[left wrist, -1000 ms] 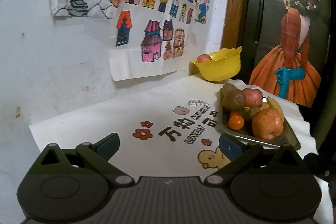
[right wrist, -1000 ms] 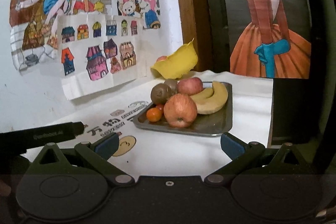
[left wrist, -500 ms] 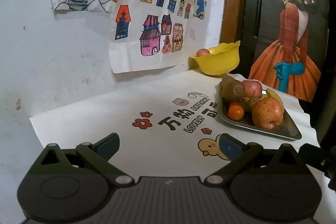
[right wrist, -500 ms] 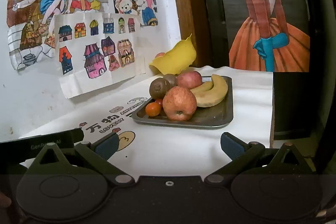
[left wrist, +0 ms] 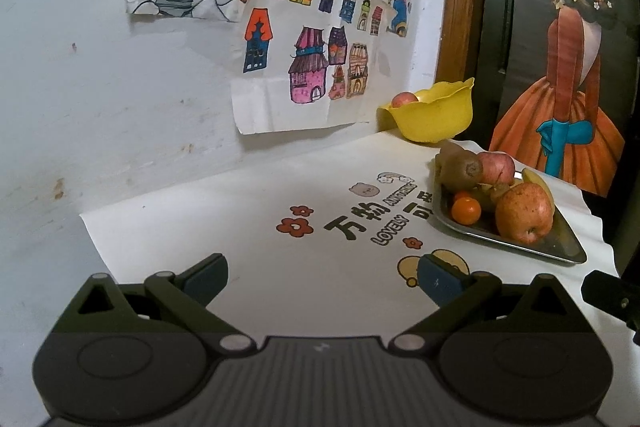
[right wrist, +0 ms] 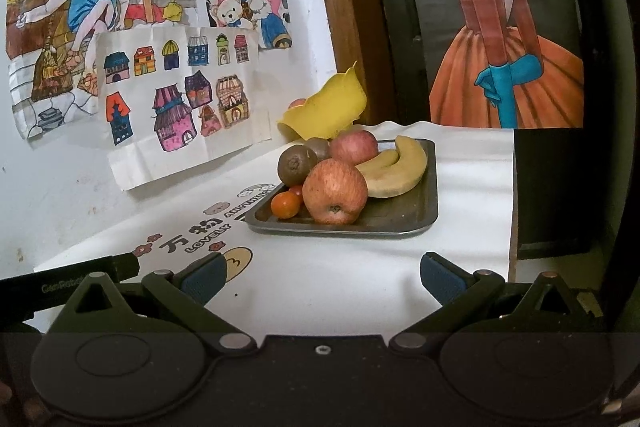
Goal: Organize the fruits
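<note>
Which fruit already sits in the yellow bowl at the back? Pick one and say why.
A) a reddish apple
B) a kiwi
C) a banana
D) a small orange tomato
A: a reddish apple peeks over the rim of the yellow bowl, while the banana, kiwi and small orange tomato all lie on the metal tray.

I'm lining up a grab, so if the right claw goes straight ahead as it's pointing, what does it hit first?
Probably the big apple at the front of the tray, roughly centred ahead of the open right claw; only bare tablecloth lies between, though depth is uncertain.
</note>
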